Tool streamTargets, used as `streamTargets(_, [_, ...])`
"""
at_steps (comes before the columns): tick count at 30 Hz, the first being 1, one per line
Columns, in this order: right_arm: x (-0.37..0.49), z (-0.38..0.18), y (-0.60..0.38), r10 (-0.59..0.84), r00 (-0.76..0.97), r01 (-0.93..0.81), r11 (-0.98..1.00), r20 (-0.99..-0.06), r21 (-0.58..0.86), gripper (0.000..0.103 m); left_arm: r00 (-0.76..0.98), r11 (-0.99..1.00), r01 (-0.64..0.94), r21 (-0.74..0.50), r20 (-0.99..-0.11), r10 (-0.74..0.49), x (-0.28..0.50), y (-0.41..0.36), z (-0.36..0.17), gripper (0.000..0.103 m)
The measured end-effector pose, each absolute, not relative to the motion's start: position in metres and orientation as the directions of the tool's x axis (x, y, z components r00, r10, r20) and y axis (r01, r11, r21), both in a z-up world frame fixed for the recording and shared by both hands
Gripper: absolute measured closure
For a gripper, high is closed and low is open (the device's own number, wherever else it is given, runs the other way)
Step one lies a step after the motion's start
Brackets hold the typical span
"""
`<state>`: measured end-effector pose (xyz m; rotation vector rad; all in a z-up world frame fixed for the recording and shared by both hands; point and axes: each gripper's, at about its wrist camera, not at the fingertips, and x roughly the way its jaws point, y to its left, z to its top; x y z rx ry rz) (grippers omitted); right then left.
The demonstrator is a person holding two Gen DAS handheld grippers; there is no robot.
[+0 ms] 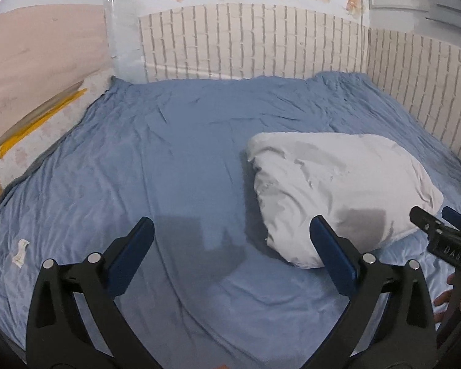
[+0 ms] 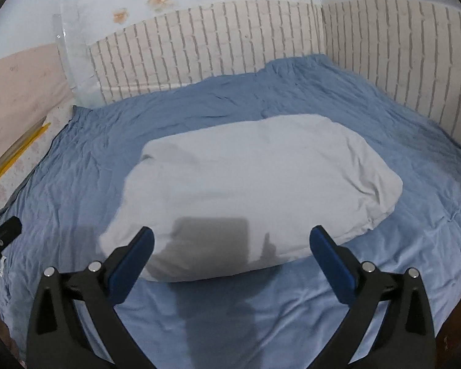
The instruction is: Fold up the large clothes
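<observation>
the lower ends of both my grippers are cut off by the frame edge, and the fisheye rim blacks out the corners, so the near edge of the bed is out of sight. my left gripper (image 1: 232, 230) hangs over bare blue sheet (image 1: 156, 153) with its jaws spread wide apart and nothing between them; my right gripper (image 2: 232, 240) is just as wide apart and holds nothing, its tips over the near edge of the white folded cloth (image 2: 255, 184). in the left view that cloth (image 1: 338, 184) lies on the sheet to the right of my left gripper, its near corner partly hidden behind the right finger. whether it is a garment or a cover i cannot tell: it reads as a puffy, pillow-like bundle with soft creases and rounded corners, and a grey shadow falls across its near part. the right gripper shows at the right edge of the left view, mostly cut off, with part of my hand (image 1: 445, 303) beneath it. the sheet is thin and heavily wrinkled and covers the whole mattress. a small crumpled scrap of white paper (image 1: 20, 252) lies on it at the far left. behind the bed stands a wall with pale brick-pattern panelling (image 1: 261, 40), flower-print paper above it, and a strip of yellow tape (image 1: 37, 126) to the left.
</observation>
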<state>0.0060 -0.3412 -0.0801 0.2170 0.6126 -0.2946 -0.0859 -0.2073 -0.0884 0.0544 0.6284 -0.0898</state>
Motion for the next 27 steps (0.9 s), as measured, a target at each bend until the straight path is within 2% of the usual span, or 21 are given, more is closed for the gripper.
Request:
streamTargets(5, [0.007,-0.058,-0.301,-0.278,0.774,0.314,0.949,-0.568,-0.037,0.002,0.821,0.996,0.082,0.048,-0.569,-0.04,-0.094,-0.203,-0.075,0.003])
streamTargets(7, [0.011,-0.047,-0.298,-0.263,0.768,0.302,0.953,-0.585,-0.031,0.002,0.814,0.996,0.087,0.032,-0.578,-0.053,-0.097,-0.2,-0.072,0.003])
streamTargets(10, [0.005,-0.03,-0.288,-0.241,0.791,0.288,0.958,-0.562,-0.005,0.002,0.821,0.996,0.083,0.024,-0.568,-0.055,-0.103,-0.197,-0.067,0.003])
streamTargets(15, [-0.004,-0.011,-0.282,-0.278,0.81,0.303,0.952,-0.517,-0.038,0.002,0.832,0.996,0.078,0.038,-0.554,-0.044,-0.108,-0.196,-0.061,0.003])
streamTargets(27, [-0.014,0.001,-0.283,-0.273,0.826,0.306,0.952,-0.494,-0.013,0.002,0.844,0.999,0.05,0.019,-0.535,-0.032,-0.115,-0.19,-0.048,0.003])
